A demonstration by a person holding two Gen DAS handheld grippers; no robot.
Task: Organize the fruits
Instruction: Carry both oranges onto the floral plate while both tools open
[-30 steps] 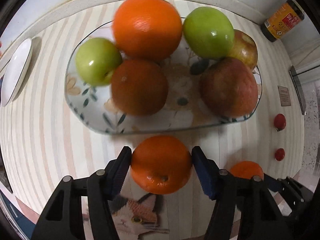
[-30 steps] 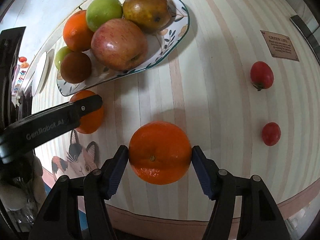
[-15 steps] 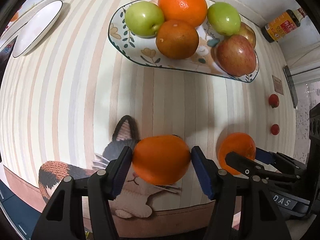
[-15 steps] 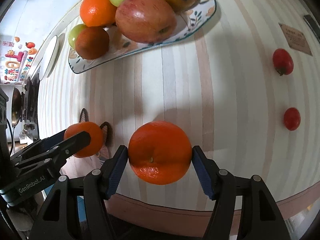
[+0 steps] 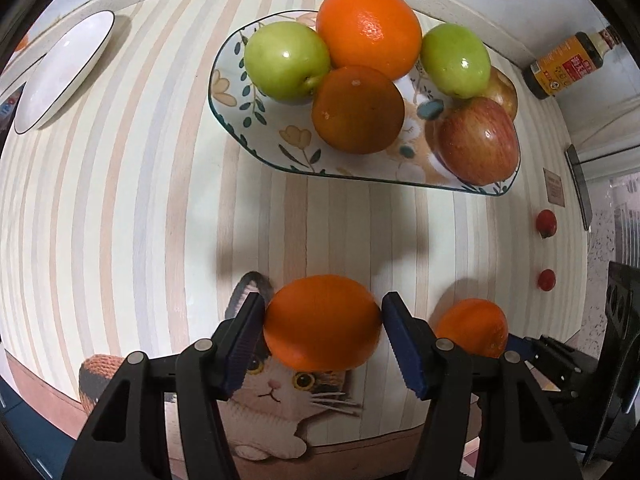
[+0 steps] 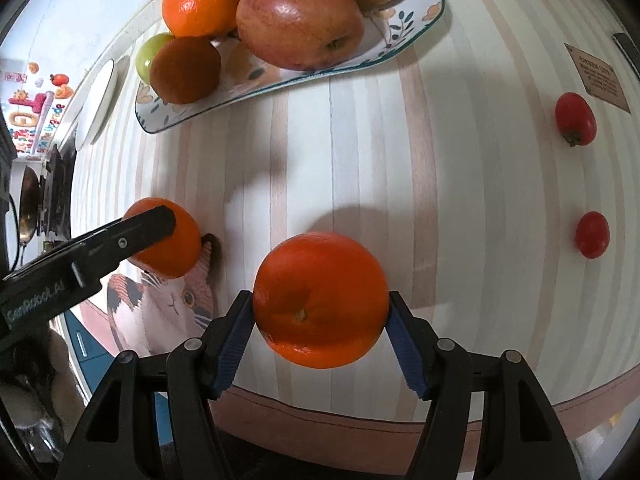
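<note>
My left gripper (image 5: 323,336) is shut on an orange (image 5: 322,322) and holds it above the striped table near its front edge, over the cat picture. My right gripper (image 6: 321,322) is shut on a second orange (image 6: 321,320), to the right of the left one; that orange also shows in the left wrist view (image 5: 472,327). A floral plate (image 5: 228,92) at the back holds two oranges, two green apples (image 5: 286,60), a red apple (image 5: 478,140) and a brownish fruit half hidden behind them.
An empty white plate (image 5: 60,76) lies at the far left. Two small red fruits (image 6: 575,119) (image 6: 592,235) lie on the table to the right. A sauce bottle (image 5: 568,66) stands at the back right beside a small card (image 6: 599,77).
Both grippers have pulled back from the floral plate toward the table's front edge, each still gripping its orange. In the last half second the left gripper has come slightly closer to the plate.
</note>
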